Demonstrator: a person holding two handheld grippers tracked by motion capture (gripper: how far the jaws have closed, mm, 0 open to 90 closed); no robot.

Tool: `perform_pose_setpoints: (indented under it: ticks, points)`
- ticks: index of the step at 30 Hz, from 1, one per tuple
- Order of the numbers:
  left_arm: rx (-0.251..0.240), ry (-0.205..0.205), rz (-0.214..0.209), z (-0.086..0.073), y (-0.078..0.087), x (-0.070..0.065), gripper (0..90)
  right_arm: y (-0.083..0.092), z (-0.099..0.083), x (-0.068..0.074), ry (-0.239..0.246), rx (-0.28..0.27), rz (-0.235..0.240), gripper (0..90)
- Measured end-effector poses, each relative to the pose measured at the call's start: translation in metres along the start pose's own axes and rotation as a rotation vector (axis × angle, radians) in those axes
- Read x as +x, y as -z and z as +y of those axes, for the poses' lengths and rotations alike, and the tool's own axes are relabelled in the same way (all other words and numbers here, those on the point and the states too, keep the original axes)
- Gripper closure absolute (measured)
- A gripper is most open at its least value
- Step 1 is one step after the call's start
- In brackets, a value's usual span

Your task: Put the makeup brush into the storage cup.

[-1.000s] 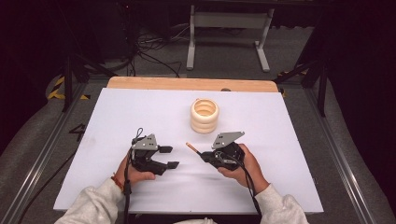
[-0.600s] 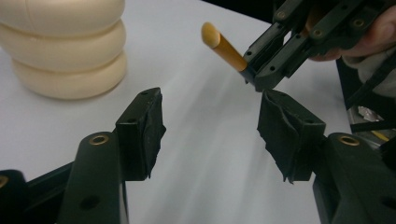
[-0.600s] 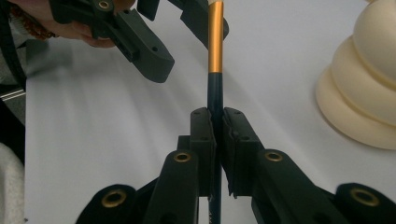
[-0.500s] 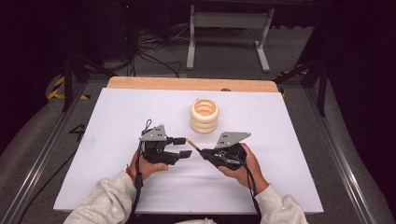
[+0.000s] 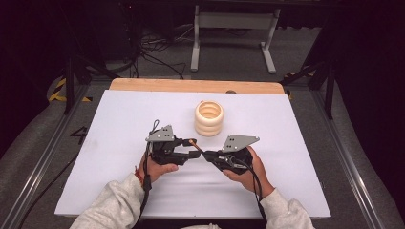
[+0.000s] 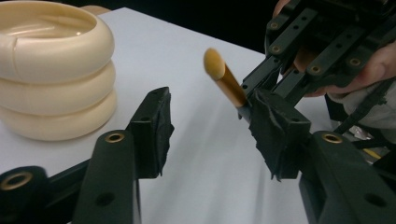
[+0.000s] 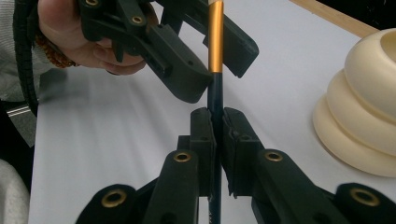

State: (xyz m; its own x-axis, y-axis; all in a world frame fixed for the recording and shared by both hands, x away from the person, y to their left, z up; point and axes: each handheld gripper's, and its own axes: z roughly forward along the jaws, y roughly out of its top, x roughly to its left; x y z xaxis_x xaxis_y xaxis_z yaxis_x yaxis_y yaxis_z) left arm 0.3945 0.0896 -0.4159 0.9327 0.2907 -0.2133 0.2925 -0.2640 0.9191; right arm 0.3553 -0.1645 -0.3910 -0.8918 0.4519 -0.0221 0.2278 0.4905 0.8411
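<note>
Left gripper (image 5: 187, 149) now up beside right gripper (image 5: 209, 155), jaws closing around, not yet touching, its clamped brush (image 7: 215, 42).

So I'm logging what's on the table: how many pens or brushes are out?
1. A slim stick with a gold section is clamped in the right tool, its tip between the left tool's open jaws. The cream ringed holder may hide more.

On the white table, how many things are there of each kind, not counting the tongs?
Cream ribbed ring-stack holder: 1
Thin stick with gold upper part and dark lower shaft: 1
Total: 2
</note>
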Motion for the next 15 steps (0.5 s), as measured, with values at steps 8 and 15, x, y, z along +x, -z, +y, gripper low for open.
perform_pose_setpoints:
  ticks: [8,15]
  points:
    - [-0.045,-0.011,-0.023,0.0011,0.0007,-0.0021,62.2,-0.0021,-0.0018,0.0001,0.008,-0.002,-0.001,83.6]
    - [-0.059,-0.025,-0.038,0.0027,0.0014,-0.0057,80.7,-0.0076,-0.0048,0.0011,0.014,0.007,0.004,86.7]
